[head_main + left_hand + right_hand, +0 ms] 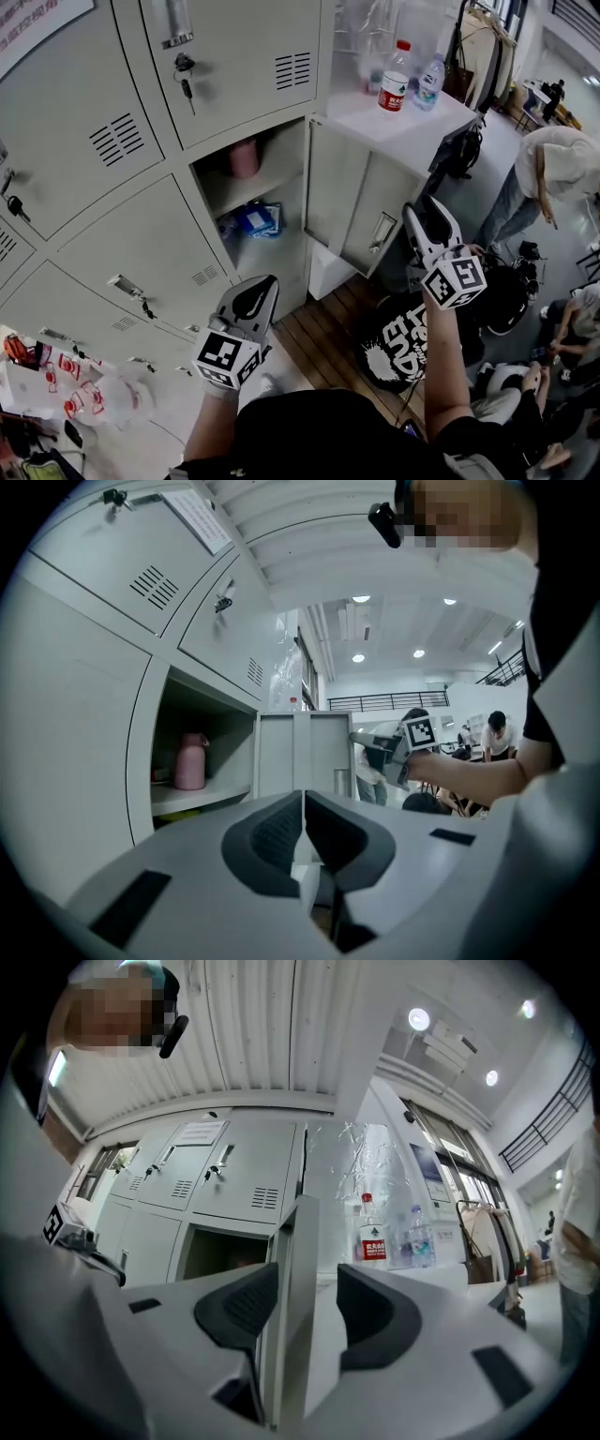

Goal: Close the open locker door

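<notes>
The open locker door [361, 202] stands swung out to the right of its compartment [253, 202], handle [382, 232] facing outward. My right gripper [422, 211] is at the door's free edge. In the right gripper view the door edge [292, 1288] runs between the jaws of my right gripper [307, 1279], which stand open, the right pad clearly apart from the metal. My left gripper [258, 295] hangs lower, in front of the lockers, and its jaws are shut on nothing [303, 803]. The left gripper view shows the door [300, 752] end-on.
A pink bottle [245, 157] sits on the compartment's shelf and blue packets [253, 220] lie below. Two water bottles [395, 80] stand on the low cabinet behind the door. A black bag [412, 342] lies on the floor. People [553, 169] are at the right.
</notes>
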Motion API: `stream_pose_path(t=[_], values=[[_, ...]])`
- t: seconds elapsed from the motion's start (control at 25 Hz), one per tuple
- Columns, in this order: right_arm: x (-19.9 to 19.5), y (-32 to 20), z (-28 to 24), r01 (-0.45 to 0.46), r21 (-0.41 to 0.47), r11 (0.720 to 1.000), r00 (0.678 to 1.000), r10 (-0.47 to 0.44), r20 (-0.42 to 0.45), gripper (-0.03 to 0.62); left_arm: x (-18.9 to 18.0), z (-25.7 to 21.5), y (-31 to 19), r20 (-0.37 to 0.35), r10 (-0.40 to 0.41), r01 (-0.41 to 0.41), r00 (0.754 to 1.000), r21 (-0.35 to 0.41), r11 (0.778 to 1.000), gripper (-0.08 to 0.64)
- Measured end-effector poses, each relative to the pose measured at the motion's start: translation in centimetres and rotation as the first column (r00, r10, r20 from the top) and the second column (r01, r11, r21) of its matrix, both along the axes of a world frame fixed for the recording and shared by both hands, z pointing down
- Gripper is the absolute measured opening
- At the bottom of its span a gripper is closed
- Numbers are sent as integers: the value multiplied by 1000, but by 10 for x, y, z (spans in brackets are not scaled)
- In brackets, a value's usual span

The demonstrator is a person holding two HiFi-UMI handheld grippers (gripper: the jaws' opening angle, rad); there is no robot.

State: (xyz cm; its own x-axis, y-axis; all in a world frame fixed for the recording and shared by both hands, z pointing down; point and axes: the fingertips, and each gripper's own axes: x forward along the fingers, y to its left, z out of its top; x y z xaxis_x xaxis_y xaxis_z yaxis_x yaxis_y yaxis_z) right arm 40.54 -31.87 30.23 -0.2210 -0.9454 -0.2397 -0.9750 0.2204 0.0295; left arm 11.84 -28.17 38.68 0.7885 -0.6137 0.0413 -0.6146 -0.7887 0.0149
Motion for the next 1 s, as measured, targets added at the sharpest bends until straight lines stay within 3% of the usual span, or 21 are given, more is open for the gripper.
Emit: stream_pose_path(t=[0.6,1.0], values=[[-45,4,-14,47,10,999,998,-46,-44,189,-39,5,-16,-12,-64,64,998,-18,998,28],[-122,33,-18,189,-8,982,978,-189,-93,189,-71,8,-12,-23,-100,100,995,-18,995,28]])
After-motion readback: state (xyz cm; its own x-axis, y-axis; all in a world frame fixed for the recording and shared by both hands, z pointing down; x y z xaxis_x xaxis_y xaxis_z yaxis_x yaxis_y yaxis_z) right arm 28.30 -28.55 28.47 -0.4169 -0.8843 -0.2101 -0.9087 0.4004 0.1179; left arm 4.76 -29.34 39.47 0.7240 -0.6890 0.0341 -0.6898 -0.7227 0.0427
